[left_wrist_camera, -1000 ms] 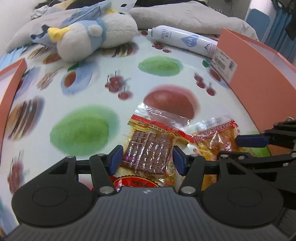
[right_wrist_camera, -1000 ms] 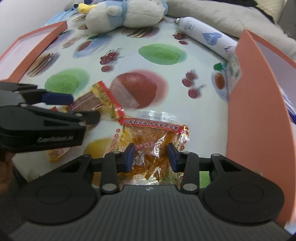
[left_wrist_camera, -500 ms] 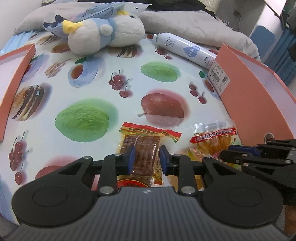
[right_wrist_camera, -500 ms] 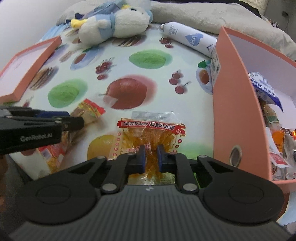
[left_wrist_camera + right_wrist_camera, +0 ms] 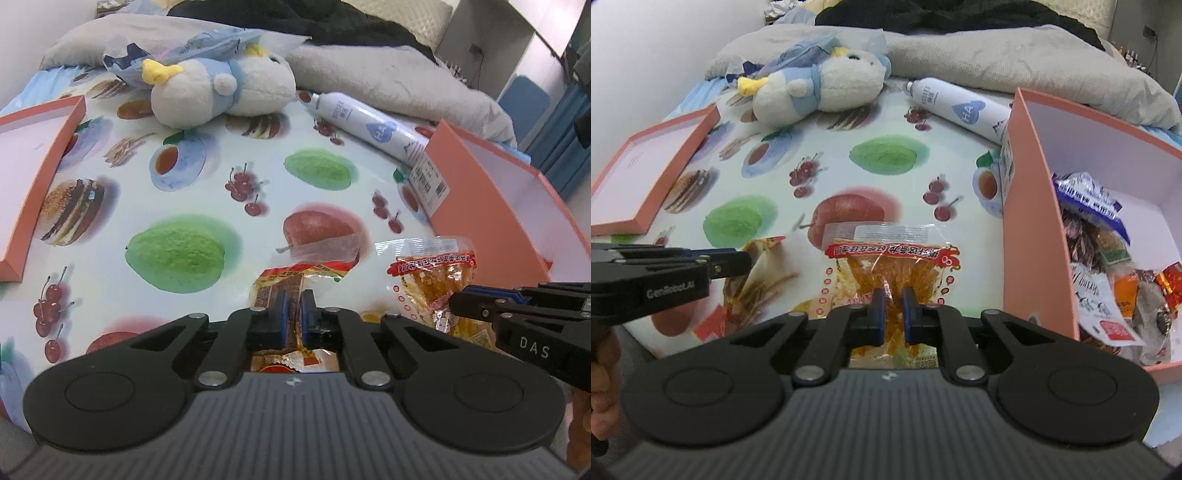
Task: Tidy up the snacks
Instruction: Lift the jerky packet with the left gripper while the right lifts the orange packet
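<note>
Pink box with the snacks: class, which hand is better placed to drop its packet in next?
Right. Its tongs grip the orange packet beside the box; the left tongs are farther away.

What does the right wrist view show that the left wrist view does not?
Only the right wrist view looks into the orange box, showing the snack packets piled inside. Only the left wrist view shows the brown snack pack pinched in the left gripper. Both show the right gripper shut on the orange snack pack, the plush toy, the white bottle and the box lid.
</note>
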{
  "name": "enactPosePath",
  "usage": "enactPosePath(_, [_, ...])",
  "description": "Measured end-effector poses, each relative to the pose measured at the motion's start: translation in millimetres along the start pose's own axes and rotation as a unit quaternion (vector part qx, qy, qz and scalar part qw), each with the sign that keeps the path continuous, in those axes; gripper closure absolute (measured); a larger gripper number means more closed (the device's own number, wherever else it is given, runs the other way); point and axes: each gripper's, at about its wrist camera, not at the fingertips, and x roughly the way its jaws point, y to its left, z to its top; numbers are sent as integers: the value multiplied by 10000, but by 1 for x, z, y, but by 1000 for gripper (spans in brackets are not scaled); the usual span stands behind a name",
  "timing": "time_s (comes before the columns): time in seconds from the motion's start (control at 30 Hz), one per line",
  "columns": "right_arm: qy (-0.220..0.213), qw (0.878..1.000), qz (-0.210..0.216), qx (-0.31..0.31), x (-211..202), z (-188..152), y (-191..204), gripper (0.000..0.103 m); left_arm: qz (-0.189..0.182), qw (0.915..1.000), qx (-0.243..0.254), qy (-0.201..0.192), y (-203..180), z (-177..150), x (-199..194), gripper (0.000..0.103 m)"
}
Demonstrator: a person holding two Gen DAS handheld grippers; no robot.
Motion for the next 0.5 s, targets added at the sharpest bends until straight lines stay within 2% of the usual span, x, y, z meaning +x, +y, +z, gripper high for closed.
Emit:
enactPosePath(0.13, [-120,9999,-10,27,-10,9,-1,92,-65,9999,-61,-71,-3,5,-9,95])
enactPosePath(0.17, [-150,9999,-21,37,-13,11,-2,100,-107,9999,-96,-74,-3,6,-10,95])
enactPosePath(0.37, [-290,9995,-118,-10,-24,23,-6,100,-177,9995,-110,-229,-15,19,-21,95])
enactPosePath(0.5, [-147,9995,65,289,-17,17,-14,99,-190,9994,-97,-269,-17,22,-23,95])
